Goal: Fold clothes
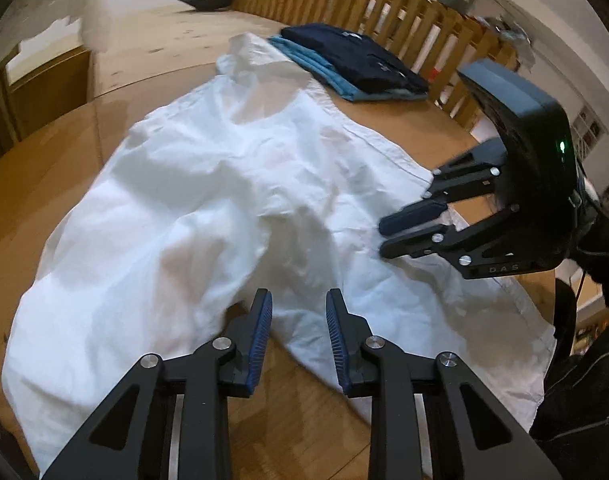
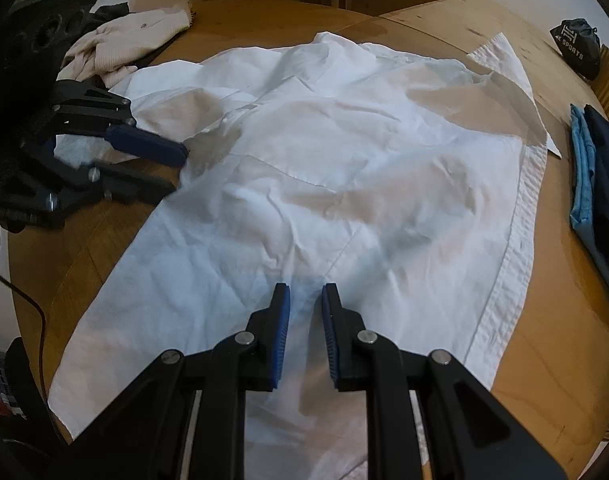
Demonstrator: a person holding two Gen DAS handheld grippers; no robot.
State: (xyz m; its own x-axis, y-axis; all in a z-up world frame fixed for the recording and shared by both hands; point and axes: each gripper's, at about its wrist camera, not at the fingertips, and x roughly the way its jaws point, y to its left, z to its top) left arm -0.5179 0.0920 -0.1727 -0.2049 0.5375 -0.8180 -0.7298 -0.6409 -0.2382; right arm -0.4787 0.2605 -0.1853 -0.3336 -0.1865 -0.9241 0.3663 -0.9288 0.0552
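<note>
**Shirt spread, fold not started**

Your left gripper (image 1: 298,308) and right gripper (image 2: 305,304) both hover part-open, gripping nothing, over the near hem. The white shirt (image 2: 324,160) lies flat and wrinkled on the table (image 2: 544,320). Next, you likely pinch an edge. Folded stack (image 1: 352,64) beyond.

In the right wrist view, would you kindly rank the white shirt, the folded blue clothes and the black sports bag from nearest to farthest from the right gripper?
1. White shirt: directly under the right gripper, spread across the table.
2. Folded blue clothes: at the right edge, farther back.
3. Black sports bag: upper right, at the table's far side.
</note>
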